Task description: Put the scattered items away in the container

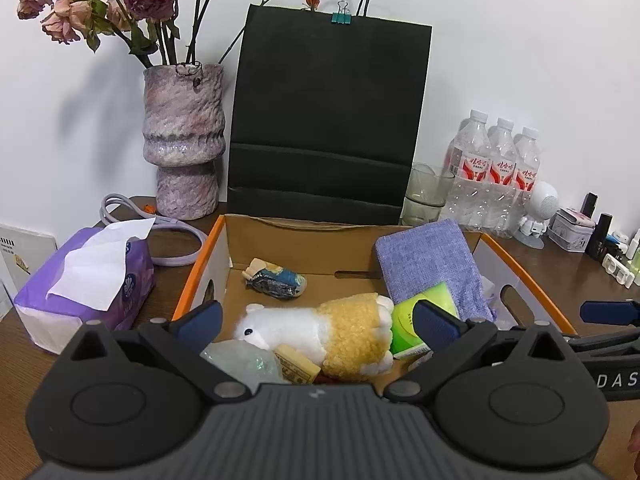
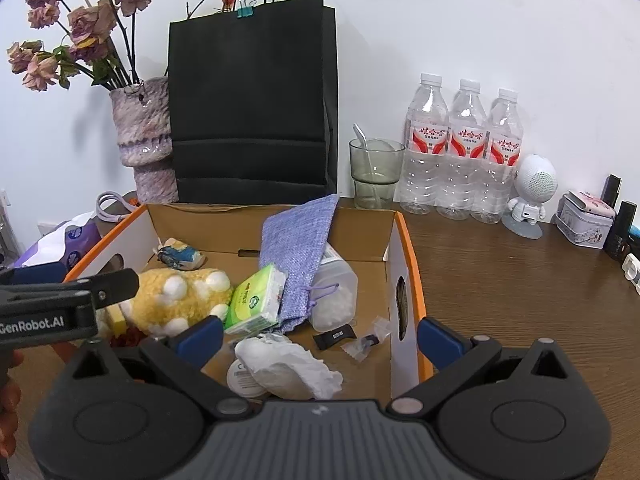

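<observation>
Cardboard box on worktop: plush toy, green tissue pack, purple pouch. Left gripper jaws wide, empty. Right gripper jaws wide, empty.

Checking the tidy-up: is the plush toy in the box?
In: the plush toy lies on its side inside the cardboard box.
</observation>
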`<state>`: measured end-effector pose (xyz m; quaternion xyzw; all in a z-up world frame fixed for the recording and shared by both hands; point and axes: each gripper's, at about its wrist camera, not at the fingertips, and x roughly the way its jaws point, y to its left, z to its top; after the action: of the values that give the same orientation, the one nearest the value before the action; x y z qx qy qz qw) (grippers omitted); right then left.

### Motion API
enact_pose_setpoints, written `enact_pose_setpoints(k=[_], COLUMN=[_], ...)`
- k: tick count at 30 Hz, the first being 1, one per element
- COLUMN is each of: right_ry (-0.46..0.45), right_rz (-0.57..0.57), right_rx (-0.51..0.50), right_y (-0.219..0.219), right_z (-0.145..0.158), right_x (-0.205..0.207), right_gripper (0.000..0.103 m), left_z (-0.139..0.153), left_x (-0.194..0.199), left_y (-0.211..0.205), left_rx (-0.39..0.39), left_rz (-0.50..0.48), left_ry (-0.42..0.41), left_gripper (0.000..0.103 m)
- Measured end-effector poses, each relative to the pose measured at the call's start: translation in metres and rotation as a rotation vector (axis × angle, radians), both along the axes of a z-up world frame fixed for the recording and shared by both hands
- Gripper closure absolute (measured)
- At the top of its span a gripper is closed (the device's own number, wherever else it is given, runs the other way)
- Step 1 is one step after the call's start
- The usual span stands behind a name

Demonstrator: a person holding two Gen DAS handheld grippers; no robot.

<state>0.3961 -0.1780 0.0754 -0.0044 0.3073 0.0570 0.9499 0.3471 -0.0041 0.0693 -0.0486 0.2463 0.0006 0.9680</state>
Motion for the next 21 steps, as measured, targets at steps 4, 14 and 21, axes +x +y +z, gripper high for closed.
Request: enact_pose_setpoints(k=[4,14,21], right_ry=[-0.012,-0.039,-0.057], right_rz=[0.0,0.002,0.011], right_rx=[-0.006,0.0,0.025], right_y=[0.002,0.001,-0.004], right_z=[0.004,0.018,0.027], right_x=[-0.004,-0.034,-0.075], right_gripper=[0.0,0.0,0.0], left_z=[0.006,0.019,0.027], left_x=[-0.006,-0.043,-0.084], left_y=[0.001,-0.001,-0.002], left_rx=[-0.006,0.006,-0.001], left_rz=[0.001,0.002,-0.046], left_ry=[-0.02,-0.068,-0.062], left_gripper=[0.0,0.0,0.0])
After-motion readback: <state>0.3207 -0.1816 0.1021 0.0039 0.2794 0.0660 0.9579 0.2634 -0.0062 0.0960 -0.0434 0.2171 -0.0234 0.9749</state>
